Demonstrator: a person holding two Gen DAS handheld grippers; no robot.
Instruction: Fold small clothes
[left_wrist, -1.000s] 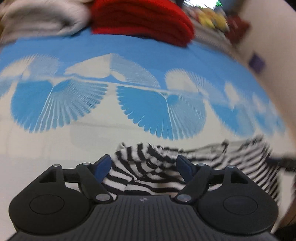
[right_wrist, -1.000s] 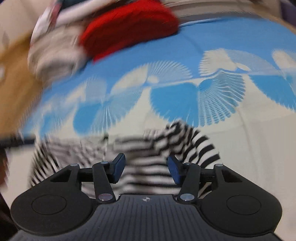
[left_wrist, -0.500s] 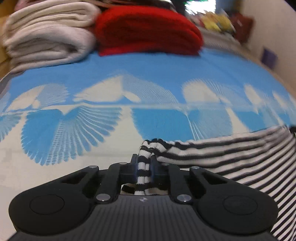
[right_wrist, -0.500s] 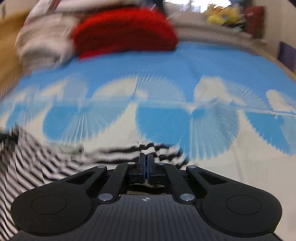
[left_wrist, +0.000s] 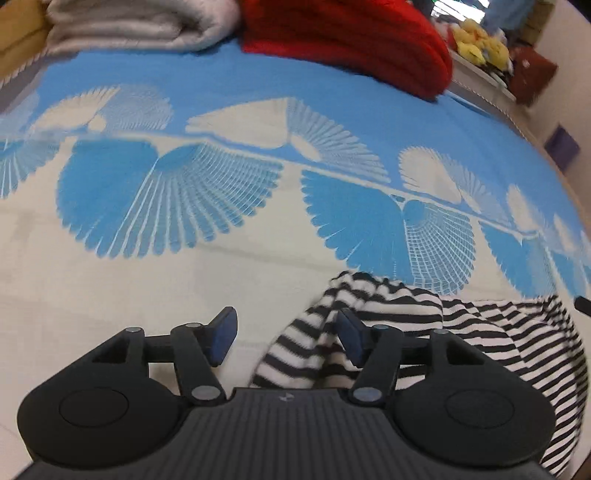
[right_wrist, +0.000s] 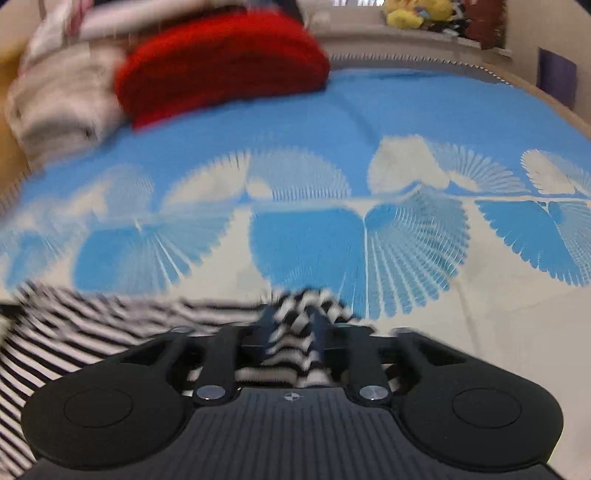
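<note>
A black-and-white striped garment (left_wrist: 461, 332) lies crumpled on the blue-and-cream patterned bedspread (left_wrist: 258, 266). In the left wrist view my left gripper (left_wrist: 286, 334) is open, its fingers apart, with a loose fold of the garment lying against the right fingertip (left_wrist: 349, 330). In the right wrist view the garment (right_wrist: 92, 325) stretches to the left, and my right gripper (right_wrist: 293, 325) is shut on a bunched edge of it, though the view is blurred.
A folded red blanket (left_wrist: 347, 33) and a folded cream blanket (left_wrist: 140, 22) lie at the far edge of the bed. Yellow soft toys (left_wrist: 476, 48) sit on a ledge at the far right. A wall runs along the right side.
Half a second ago both grippers were shut on the garment. My left gripper has opened and let the fold drop. My right gripper still holds its edge, with more cloth bunched between the fingers.
</note>
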